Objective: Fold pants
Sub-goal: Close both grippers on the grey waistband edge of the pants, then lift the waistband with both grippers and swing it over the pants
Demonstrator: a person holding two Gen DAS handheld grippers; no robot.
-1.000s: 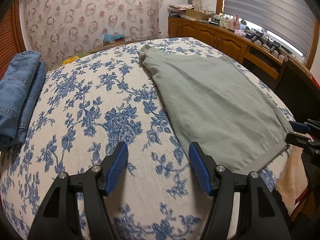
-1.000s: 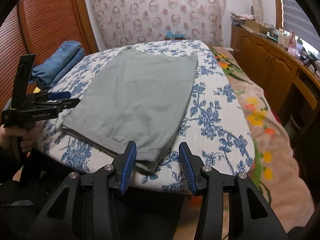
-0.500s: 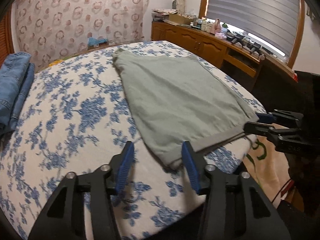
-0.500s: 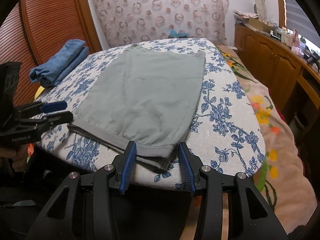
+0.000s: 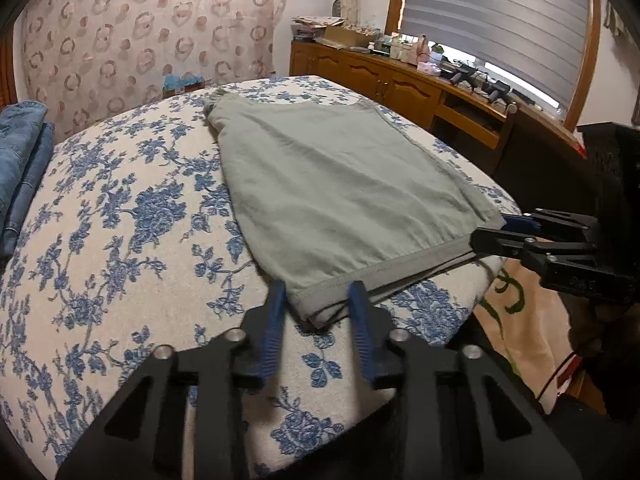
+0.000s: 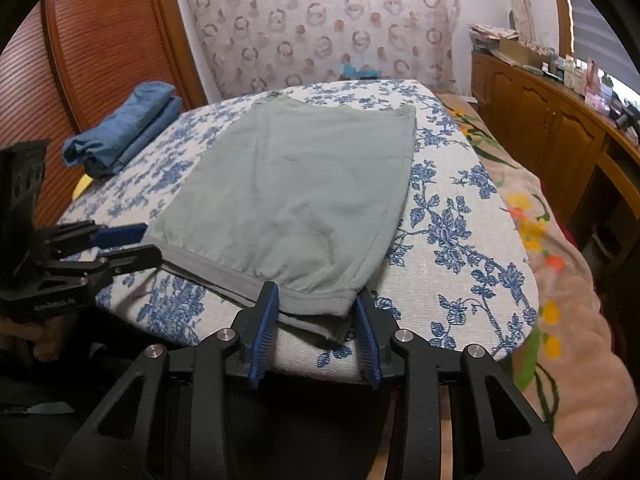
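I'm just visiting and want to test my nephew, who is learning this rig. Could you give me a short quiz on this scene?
1. True or false: the grey-green pants lie flat on the floral bedspread.
2. Where is the folded blue denim? A) under the pants B) apart, beside the wooden headboard side C) in a claw
3. Fill in: the left claw and right claw each straddle a near ____ of the pants, fingers apart.

Key: 1 true; 2 B; 3 corner.
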